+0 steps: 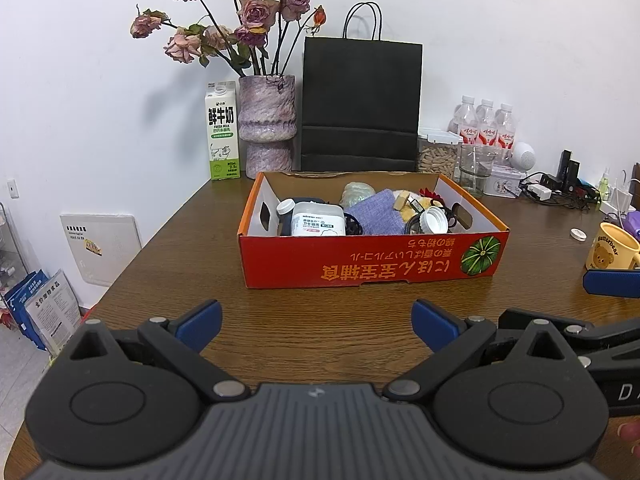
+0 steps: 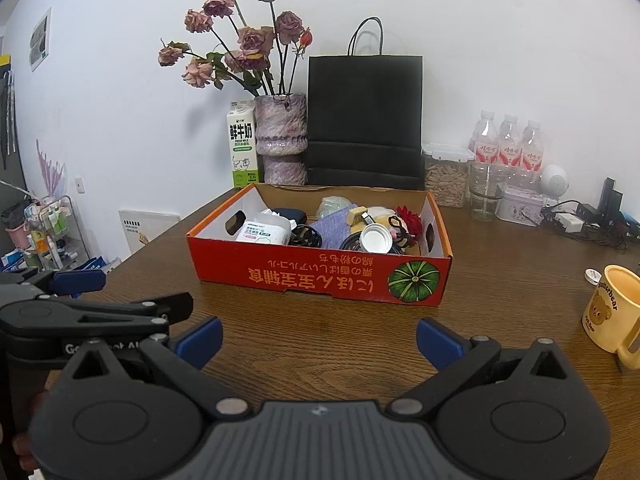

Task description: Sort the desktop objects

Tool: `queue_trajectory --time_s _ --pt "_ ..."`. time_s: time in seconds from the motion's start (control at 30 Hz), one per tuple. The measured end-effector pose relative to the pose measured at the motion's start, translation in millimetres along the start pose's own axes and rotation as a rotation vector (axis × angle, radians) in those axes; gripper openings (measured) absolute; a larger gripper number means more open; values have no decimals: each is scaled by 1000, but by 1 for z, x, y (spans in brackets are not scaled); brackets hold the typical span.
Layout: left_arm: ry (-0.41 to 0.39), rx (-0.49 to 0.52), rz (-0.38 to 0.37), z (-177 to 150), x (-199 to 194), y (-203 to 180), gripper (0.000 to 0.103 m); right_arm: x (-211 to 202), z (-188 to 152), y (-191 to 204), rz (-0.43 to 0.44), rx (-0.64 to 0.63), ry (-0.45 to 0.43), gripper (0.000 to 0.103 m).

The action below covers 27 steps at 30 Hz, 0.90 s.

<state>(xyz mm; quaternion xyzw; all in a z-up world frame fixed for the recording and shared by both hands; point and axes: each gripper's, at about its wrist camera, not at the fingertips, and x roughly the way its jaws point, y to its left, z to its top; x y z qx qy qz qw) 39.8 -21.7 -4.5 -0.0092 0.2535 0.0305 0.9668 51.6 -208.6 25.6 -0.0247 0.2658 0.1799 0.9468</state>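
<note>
Both grippers, left [image 1: 316,326] and right [image 2: 319,340], jaws wide apart, empty, low over tabletop [image 1: 340,320]; reaching past, right could tip mug [image 2: 610,312] beside box [image 2: 320,276]

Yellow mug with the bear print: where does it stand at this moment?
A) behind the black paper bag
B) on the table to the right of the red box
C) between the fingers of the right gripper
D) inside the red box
B: the yellow mug stands on the bare table, right of the red box, and the right gripper is open and empty.
</note>
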Motion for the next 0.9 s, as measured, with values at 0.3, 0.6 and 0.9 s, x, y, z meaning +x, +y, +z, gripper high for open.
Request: queue_trajectory --time_s 0.3,0.6,0.9 --pt "-2 2 1 1 -1 -1 103 0 0 -1 0 -1 0 103" --pt "-4 7 0 2 -1 -3 103 0 1 -2 -1 1 -1 103" --pt "8 -1 -10 1 0 -1 103 1 1 -4 -4 -4 1 103"
